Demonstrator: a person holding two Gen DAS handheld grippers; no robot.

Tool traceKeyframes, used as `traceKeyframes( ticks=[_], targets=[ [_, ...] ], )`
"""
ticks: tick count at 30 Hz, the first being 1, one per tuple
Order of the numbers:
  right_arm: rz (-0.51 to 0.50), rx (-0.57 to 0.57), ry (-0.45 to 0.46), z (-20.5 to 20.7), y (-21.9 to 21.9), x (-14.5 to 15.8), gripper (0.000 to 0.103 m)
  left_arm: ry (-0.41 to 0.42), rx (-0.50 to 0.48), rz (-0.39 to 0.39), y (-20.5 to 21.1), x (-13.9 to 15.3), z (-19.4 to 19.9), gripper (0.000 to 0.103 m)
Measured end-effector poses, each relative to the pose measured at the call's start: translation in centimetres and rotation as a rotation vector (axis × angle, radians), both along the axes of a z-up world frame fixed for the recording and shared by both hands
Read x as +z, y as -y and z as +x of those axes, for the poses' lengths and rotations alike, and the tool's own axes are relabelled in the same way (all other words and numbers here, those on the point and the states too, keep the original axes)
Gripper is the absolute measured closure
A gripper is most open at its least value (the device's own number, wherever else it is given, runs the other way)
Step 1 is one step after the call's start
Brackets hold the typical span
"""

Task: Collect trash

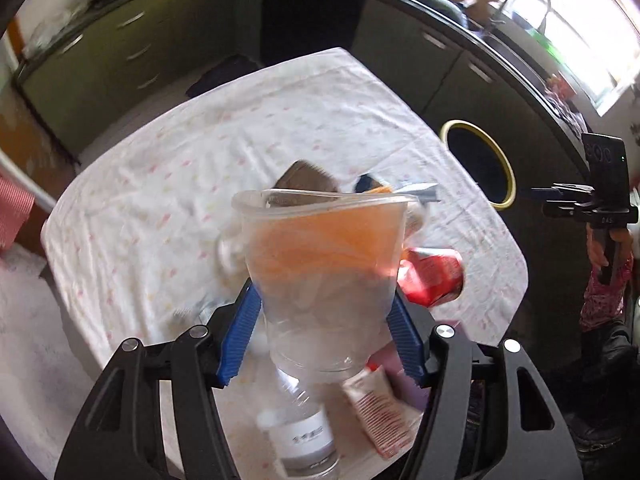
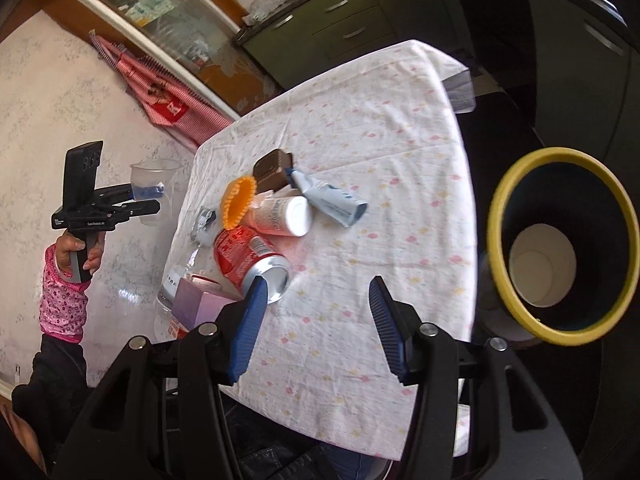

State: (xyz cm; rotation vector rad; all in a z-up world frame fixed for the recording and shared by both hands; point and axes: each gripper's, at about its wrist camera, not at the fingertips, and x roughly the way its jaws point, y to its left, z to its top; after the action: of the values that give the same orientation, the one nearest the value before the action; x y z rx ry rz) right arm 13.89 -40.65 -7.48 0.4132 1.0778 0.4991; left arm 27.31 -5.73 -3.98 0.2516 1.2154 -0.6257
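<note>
Gripping clear plastic cup [image 1: 324, 280] between left claw [image 1: 326, 332] pads, right claw [image 2: 316, 328] released, empty

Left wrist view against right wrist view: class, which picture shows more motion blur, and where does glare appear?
Left wrist view: more blurred, the clear plastic cup in the left gripper and the table litter smeared; the window at upper right is blown out. Right wrist view: sharper, the red can readable, with only mild blur on the yellow-rimmed bin.

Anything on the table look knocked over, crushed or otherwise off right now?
Yes: the red soda can lies on its side with a dented body, open end toward the camera. The white plastic bottle also lies tipped over on the white tablecloth.
</note>
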Motion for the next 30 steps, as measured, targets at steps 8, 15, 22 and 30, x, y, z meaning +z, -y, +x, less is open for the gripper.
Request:
traceKeyframes(
  ticks=[8,15,22,30],
  targets=[
    [-0.006,-0.289,0.019,-5.5,10.8,-0.5,0.052,-0.064,-0.38,0.003,21.9,-1.9,1.1,0.041],
    [0.027,-0.44,0.003,-9.4,16.2,-2.1,0.052,-0.156,-0.534,0.084,38.0,-8.1,1.3,0.039],
    [0.034,-0.504,-0.006,-11.3,17.9,-2.5,0.047,-0.158,-0.512,0.173,45.4,-13.4,2.4,0.03],
    [0.017,-0.456,-0.001,-10.5,15.9,-2.4,0.047,-0.116,-0.396,-0.039,37.4,-5.0,2.3,0.015]
  ],
)
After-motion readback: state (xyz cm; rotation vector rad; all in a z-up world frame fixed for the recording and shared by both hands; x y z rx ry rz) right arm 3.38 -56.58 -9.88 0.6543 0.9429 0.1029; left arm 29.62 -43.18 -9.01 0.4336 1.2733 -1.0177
